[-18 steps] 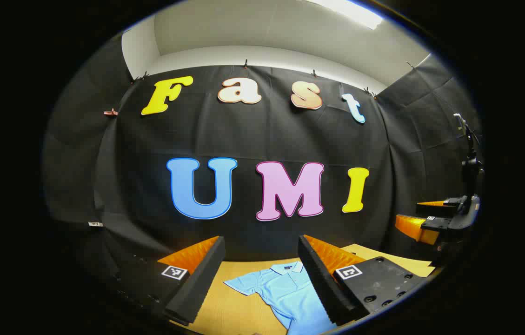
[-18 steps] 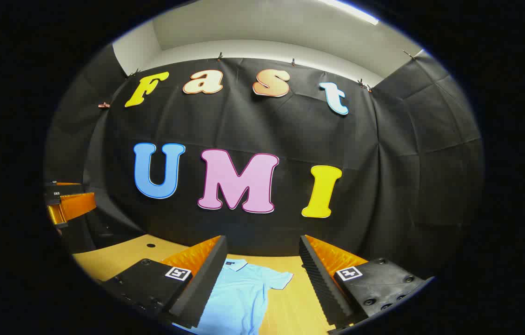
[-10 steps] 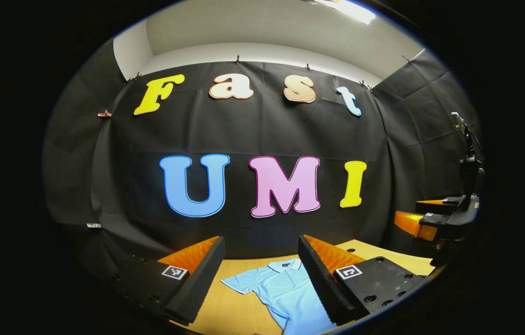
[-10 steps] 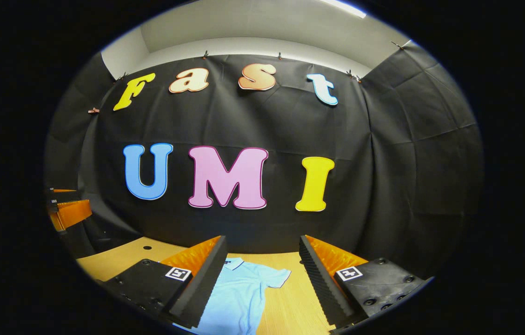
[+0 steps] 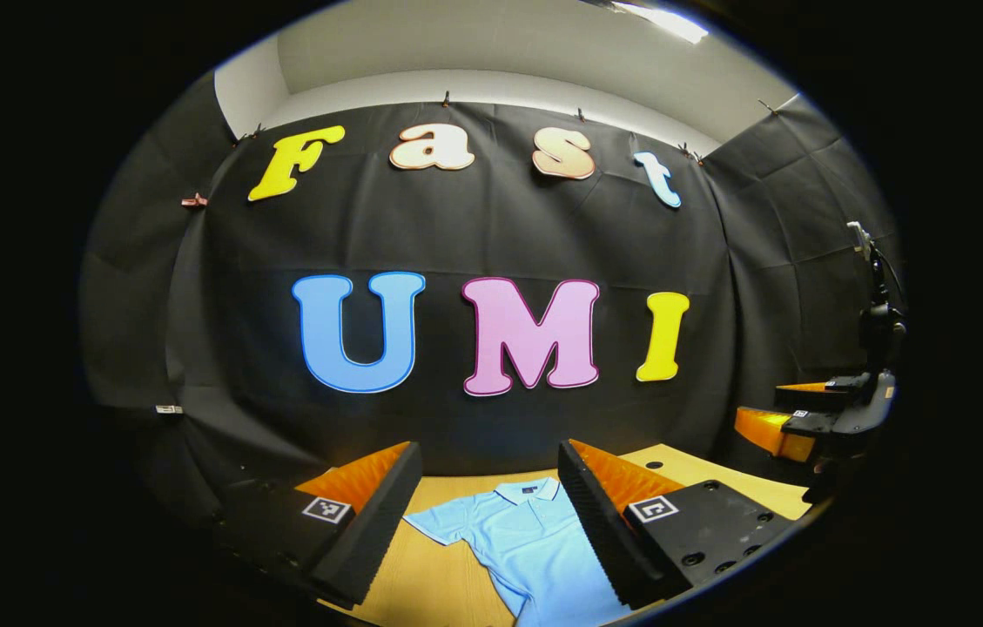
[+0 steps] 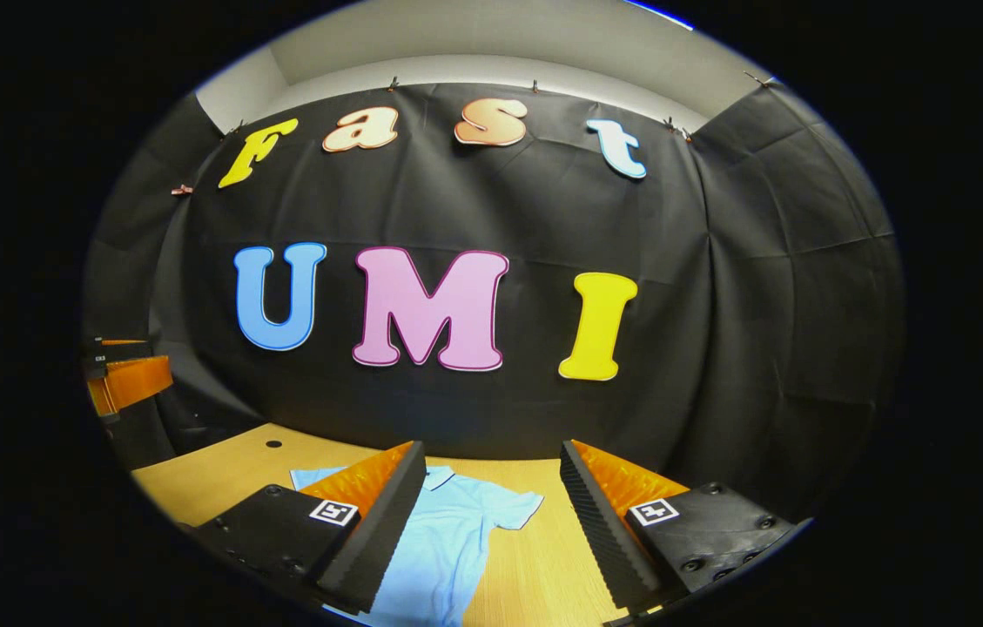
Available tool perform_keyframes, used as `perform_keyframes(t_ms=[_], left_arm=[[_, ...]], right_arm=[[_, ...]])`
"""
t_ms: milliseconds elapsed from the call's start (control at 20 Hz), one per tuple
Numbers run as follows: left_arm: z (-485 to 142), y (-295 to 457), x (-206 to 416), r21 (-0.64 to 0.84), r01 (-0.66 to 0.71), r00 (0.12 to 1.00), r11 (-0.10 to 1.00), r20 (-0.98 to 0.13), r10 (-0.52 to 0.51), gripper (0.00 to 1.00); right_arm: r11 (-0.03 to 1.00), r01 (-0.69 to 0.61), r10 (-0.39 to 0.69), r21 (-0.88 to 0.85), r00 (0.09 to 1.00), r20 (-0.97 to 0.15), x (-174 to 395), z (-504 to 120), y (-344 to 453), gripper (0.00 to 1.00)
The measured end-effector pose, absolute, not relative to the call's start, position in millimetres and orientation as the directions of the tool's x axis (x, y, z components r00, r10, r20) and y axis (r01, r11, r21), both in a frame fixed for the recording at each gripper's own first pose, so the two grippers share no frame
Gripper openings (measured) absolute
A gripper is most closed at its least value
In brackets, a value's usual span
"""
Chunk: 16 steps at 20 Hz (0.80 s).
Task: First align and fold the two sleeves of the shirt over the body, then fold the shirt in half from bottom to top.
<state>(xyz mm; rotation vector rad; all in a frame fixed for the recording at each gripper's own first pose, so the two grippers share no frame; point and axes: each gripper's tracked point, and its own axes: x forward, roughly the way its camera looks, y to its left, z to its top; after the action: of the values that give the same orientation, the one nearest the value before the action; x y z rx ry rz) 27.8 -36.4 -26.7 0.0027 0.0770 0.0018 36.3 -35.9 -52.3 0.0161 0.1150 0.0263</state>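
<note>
Both grippers, L (image 5: 489, 505) & R (image 6: 491, 505), are tipping down w/ jaws wide apart; more light-blue cotton polo shirt (image 5: 535, 544) is showing below, still unfolded.

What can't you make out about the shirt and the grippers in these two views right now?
- Shirt hem: left gripper view, cut off by the bottom edge.
- Shirt's right side: left gripper view, hidden behind the left gripper finger.
- Shirt's left side: right gripper view, hidden behind the right gripper finger.
- Collar details: too small.
</note>
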Motion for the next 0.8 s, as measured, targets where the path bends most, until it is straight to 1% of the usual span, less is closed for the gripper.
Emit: perform_keyframes(t_ms=[200,450,800], left_arm=[[-32.7,-33.9,33.4,-0.002,-0.019,0.995,1.0,-0.094,0.018,1.0],[-40.5,-25.7,46.9,0.004,-0.059,0.992,0.998,-0.111,0.059,1.0],[-62.0,-11.9,76.9,0.009,-0.12,0.981,0.993,-0.155,0.12,1.0]], right_arm=[[0.999,-0.049,0.046,-0.021,0.99,-0.132,58.6,-64.1,-42.6,0.97],[0.998,-0.054,0.047,-0.044,0.987,-0.154,109.2,-89.1,-55.4,0.96],[0.998,-0.05,0.039,-0.03,0.954,-0.297,192.6,-168.8,-73.3,0.97]])
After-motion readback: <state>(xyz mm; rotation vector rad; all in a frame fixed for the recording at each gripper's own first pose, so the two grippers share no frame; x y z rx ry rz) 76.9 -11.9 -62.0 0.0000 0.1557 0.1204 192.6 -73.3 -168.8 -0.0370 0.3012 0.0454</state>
